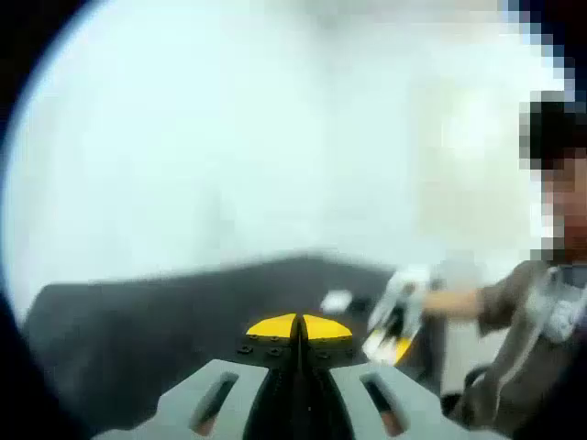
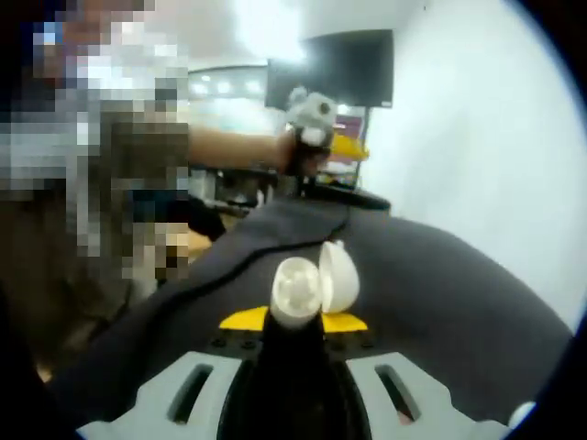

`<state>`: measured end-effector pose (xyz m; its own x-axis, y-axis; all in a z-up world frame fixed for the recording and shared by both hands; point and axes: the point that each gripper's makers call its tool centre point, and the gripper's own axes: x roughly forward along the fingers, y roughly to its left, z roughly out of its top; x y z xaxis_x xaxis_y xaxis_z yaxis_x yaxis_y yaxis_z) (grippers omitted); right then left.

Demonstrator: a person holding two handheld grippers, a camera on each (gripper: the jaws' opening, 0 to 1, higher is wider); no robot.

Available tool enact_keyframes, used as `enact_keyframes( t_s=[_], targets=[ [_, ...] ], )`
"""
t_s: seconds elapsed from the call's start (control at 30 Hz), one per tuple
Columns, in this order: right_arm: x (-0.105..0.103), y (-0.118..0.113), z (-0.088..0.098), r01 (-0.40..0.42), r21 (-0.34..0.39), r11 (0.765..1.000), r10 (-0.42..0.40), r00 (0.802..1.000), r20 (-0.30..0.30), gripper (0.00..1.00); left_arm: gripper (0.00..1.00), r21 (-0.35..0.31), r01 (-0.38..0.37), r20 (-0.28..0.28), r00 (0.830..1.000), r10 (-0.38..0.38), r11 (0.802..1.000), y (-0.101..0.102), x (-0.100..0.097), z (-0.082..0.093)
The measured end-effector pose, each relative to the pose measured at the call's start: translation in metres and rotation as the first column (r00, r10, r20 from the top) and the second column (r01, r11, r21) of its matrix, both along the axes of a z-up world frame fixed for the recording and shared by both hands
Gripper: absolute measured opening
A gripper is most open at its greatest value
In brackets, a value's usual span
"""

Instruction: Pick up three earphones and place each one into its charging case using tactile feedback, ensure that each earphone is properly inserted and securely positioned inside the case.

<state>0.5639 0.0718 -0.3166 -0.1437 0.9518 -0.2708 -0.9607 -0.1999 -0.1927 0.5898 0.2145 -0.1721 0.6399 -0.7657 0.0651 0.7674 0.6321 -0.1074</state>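
White charging case [image 2: 312, 286], lid open

Left gripper [image 1: 298, 341]: grey jaws, yellow tips, lower centre. Table [image 1: 138, 321]: dark grey. Wall [image 1: 229, 137]: white, upper frame. Case [image 2: 312, 286]: white, centre. Right gripper [image 2: 293, 323]: grey, yellow tips. Sleeve [image 1: 514, 302]: grey-brown, right.

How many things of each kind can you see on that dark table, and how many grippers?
Open white charging case: 1, on the dark table
Grippers: 2, the left gripper and the right gripper, each with jaws together
Total: 3
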Motion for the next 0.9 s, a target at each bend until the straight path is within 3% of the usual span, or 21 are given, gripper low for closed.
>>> enact_keyframes(
  t_s=[0.03, 0.07, 0.13, 0.2, 0.23, 0.3, 0.37, 0.43, 0.5, 0.73, 0.8, 0.9],
  targets=[
    [0.0, 0.0, 0.0, 0.0, 0.0, 1.0, 0.0, 1.0, 0.0, 0.21, 0.01, -0.043, 0.001, -0.005, 1.0, -0.001, 0.999, -0.001, 0.0, -0.002],
    [0.0, 0.0, 0.0, 0.0, 0.0, 1.0, 0.0, 1.0, 0.0, 0.21, 0.05, -0.023, -0.001, -0.018, 1.0, 0.001, 1.0, 0.0, 0.003, -0.01],
    [0.0, -0.001, 0.0, 0.0, 0.0, 1.0, 0.0, 1.0, -0.001, 0.21, 0.1, 0.092, 0.042, -0.086, 0.996, -0.035, 0.995, -0.008, 0.0, -0.041],
    [-0.001, -0.001, 0.0, -0.001, 0.0, 1.0, 0.001, 1.0, -0.001, 0.21, 0.11, 0.234, 0.128, -0.154, 0.984, -0.093, 0.964, -0.019, -0.007, -0.075],
    [-0.001, -0.001, 0.0, 0.0, 0.0, 1.0, 0.0, 1.0, -0.002, 0.21, 0.13, 0.324, 0.171, -0.202, 0.973, -0.108, 0.931, -0.023, -0.011, -0.098],
    [-0.001, -0.002, 0.0, 0.0, 0.0, 1.0, 0.0, 1.0, -0.003, 0.21, 0.14, 0.401, 0.212, -0.231, 0.965, -0.126, 0.891, -0.031, -0.016, -0.119],
    [-0.001, -0.002, 0.0, 0.0, -0.001, 1.0, 0.0, 1.0, -0.004, 0.21, 0.09, 0.473, 0.228, -0.212, 0.967, -0.141, 0.851, -0.037, -0.015, -0.13],
    [-0.001, -0.003, 0.0, -0.001, 0.0, 1.0, 0.001, 1.0, -0.005, 0.21, 0.08, 0.463, 0.23, -0.199, 0.968, -0.153, 0.856, -0.044, -0.012, -0.129],
    [-0.001, -0.003, 0.0, 0.0, -0.001, 1.0, 0.0, 1.0, -0.005, 0.21, 0.08, 0.416, 0.237, -0.225, 0.962, -0.153, 0.878, -0.046, -0.007, -0.126],
    [-0.002, -0.003, 0.001, -0.003, 0.0, 1.0, 0.003, 1.0, -0.003, 0.21, 0.11, 0.387, 0.23, -0.22, 0.963, -0.153, 0.893, -0.035, 0.006, -0.117],
    [-0.002, -0.003, 0.001, -0.005, 0.0, 1.0, 0.005, 1.0, -0.004, 0.21, 0.12, 0.385, 0.251, -0.236, 0.957, -0.169, 0.888, -0.038, 0.005, -0.12],
    [-0.003, -0.003, 0.001, -0.005, 0.0, 1.0, 0.005, 1.0, -0.003, 0.21, 0.12, 0.423, 0.286, -0.262, 0.947, -0.187, 0.86, -0.044, 0.002, -0.131]
  ],
)
